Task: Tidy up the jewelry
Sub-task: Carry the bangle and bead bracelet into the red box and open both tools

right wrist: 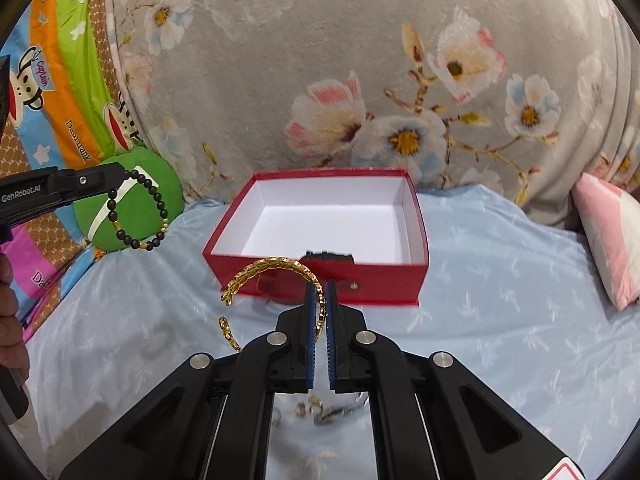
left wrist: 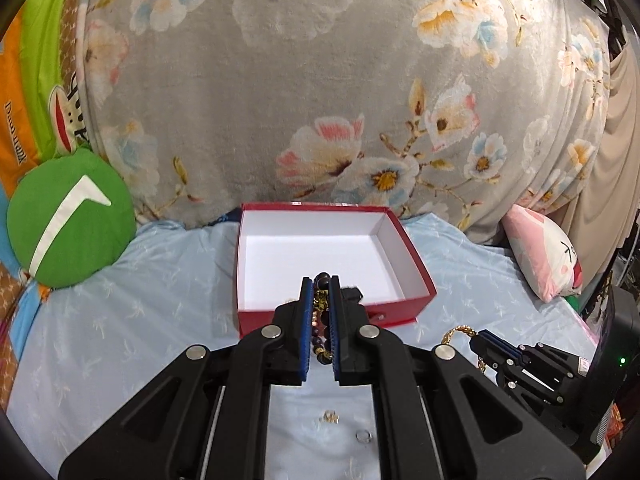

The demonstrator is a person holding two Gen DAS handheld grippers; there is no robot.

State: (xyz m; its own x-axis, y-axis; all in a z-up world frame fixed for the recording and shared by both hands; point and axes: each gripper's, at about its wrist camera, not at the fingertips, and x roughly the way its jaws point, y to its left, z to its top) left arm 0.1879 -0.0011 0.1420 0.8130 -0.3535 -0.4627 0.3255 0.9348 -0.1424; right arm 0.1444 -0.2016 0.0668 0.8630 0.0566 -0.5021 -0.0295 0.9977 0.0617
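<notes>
My left gripper [left wrist: 320,280] is shut on a dark beaded bracelet [left wrist: 320,344] with gold beads. In the right wrist view that bracelet [right wrist: 140,212] hangs as a loop from the left gripper [right wrist: 122,176], in the air to the left of the box. My right gripper [right wrist: 320,285] is shut on a gold chain bracelet [right wrist: 272,266], which arcs out to its left. From the left wrist the right gripper [left wrist: 478,338] shows low on the right with the gold chain [left wrist: 460,332]. An open red box [left wrist: 400,312] [right wrist: 384,284] with a bare white inside lies just ahead of both grippers.
Small rings [left wrist: 330,416] [right wrist: 320,408] lie on the light blue sheet [left wrist: 120,320] below the grippers. A green round cushion [left wrist: 70,216] stands at the left, a pink pillow [left wrist: 544,252] at the right. A grey floral blanket [left wrist: 320,80] rises behind the box. A hand [right wrist: 8,300] shows at the left edge.
</notes>
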